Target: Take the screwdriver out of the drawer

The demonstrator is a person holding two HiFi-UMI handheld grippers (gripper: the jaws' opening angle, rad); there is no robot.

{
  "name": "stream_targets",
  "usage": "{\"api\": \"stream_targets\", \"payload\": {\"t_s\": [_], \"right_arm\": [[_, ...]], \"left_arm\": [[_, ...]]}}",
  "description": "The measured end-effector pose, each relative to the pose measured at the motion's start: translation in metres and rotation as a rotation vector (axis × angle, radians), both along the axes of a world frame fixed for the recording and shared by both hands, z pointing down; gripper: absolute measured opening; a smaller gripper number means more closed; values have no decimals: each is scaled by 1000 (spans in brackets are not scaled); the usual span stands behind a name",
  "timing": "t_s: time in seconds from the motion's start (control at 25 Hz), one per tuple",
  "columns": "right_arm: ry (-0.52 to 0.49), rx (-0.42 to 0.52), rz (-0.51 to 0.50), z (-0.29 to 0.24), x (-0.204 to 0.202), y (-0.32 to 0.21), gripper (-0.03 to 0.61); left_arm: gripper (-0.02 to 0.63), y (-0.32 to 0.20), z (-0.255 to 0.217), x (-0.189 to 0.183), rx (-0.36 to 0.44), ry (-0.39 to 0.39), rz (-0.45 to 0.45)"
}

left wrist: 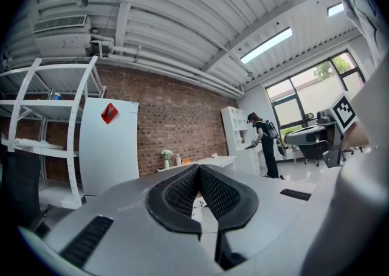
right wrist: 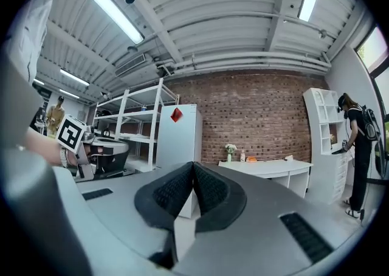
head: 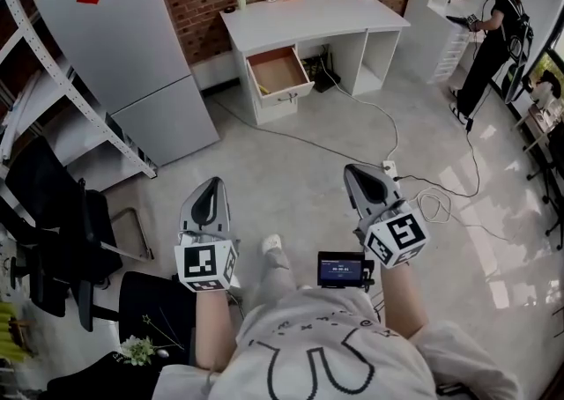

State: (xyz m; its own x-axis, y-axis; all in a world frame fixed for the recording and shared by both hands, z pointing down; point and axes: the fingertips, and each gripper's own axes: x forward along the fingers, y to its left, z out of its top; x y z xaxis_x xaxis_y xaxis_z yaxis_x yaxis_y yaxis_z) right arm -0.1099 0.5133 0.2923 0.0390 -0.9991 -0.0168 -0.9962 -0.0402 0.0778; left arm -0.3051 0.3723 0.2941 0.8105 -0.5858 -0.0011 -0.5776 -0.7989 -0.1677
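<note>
A white desk (head: 313,19) stands far off against the brick wall, and its wooden drawer (head: 280,72) is pulled open. A small yellowish thing (head: 263,88) lies at the drawer's front left corner; I cannot tell what it is. My left gripper (head: 211,181) and right gripper (head: 354,169) are held low in front of me, level, pointing toward the desk across the floor. Both are shut, with nothing between the pads. In the left gripper view the left gripper (left wrist: 198,168) has its tips together, and the right gripper (right wrist: 193,163) looks the same in its own view.
A grey fridge (head: 132,46) and a white metal rack (head: 53,81) stand at the left, with black chairs (head: 53,213) nearer me. A cable (head: 388,138) and power strip (head: 389,167) lie on the floor ahead. A person (head: 493,28) stands by white shelves at the right.
</note>
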Motion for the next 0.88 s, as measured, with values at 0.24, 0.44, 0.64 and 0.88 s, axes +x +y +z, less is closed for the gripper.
{"api": "stream_targets", "payload": {"t_s": [0.24,0.44,0.64,0.88], "right_arm": [[-27,-9,6,5,18,-35,20],[-34,-26,9,13,35,-78,20],[-15,-54,-6,12,54,-134,20],[-11,-62,-2,3,79,-195,20]], "left_arm": [[11,-37,4,19,-14,-11,9],[11,-83,14,36,-39,-8,4],[11,-140,16,59,-64,13,-1],[11,-203,17,86,-87,23,0]]}}
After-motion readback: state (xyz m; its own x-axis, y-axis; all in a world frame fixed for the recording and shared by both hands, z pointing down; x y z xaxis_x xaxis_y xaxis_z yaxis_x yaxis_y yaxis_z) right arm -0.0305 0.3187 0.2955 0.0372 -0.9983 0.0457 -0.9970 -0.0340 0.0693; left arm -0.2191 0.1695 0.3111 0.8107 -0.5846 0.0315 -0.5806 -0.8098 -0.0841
